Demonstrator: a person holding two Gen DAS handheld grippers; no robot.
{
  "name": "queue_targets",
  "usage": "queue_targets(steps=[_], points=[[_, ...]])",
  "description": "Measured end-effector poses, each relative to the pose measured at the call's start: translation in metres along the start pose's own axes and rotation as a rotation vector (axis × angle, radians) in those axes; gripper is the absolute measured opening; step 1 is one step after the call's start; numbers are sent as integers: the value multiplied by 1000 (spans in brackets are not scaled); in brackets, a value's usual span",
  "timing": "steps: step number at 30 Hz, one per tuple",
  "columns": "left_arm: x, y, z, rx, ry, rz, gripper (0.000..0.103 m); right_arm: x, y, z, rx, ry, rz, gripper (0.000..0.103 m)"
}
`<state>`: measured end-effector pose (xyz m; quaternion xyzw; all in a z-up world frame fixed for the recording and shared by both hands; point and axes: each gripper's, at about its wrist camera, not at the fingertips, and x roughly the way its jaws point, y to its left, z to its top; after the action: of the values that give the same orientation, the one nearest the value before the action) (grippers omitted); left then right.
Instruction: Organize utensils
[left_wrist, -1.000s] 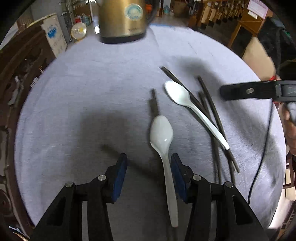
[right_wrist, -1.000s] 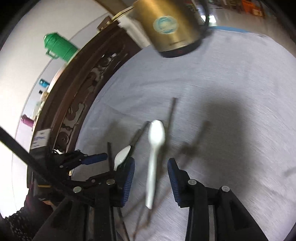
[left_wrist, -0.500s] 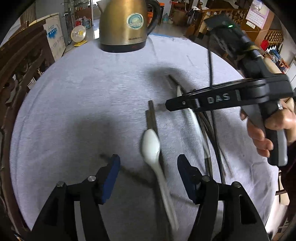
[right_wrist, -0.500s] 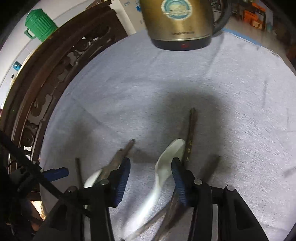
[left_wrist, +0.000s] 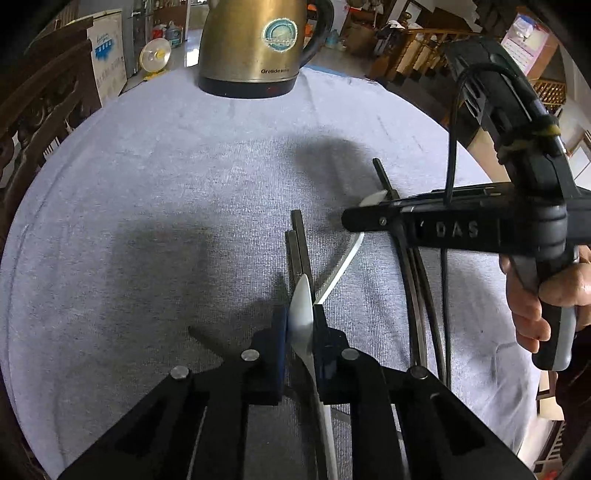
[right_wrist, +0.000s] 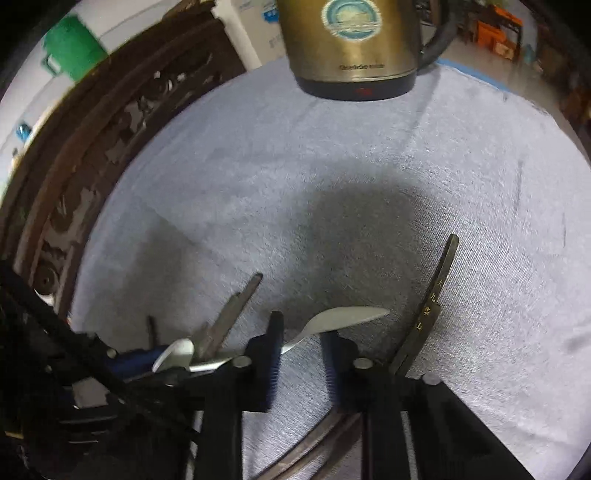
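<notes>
My left gripper (left_wrist: 300, 326) is shut on a white plastic spoon (left_wrist: 302, 310), turned on its edge, above two dark chopsticks (left_wrist: 297, 243). A second white spoon (left_wrist: 345, 264) lies to the right, its bowl under my right gripper (left_wrist: 354, 221). In the right wrist view my right gripper (right_wrist: 301, 345) is partly closed around that second spoon (right_wrist: 343, 317), which looks tilted up off the cloth; whether the pads grip it I cannot tell. More dark chopsticks (left_wrist: 417, 280) lie to the right; one (right_wrist: 432, 302) lies beside my right finger.
A brass electric kettle (left_wrist: 255, 44) stands at the far edge of the round table with a grey cloth (left_wrist: 147, 203). A carved dark wooden chair back (right_wrist: 85, 155) borders the table's left side. A black cable (left_wrist: 448, 155) hangs from the right gripper.
My left gripper closed on the near spoon and turned it on edge. My right gripper moved down over the second spoon and narrowed around it; that spoon tilted up.
</notes>
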<state>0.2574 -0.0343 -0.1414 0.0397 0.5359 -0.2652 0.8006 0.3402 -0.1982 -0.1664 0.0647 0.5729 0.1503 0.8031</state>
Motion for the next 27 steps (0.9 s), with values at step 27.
queue_targets(steps=[27], points=[[-211,-79,-105,-82,-627,-211,7,-232,104,-227,-193,-806,-23,4]])
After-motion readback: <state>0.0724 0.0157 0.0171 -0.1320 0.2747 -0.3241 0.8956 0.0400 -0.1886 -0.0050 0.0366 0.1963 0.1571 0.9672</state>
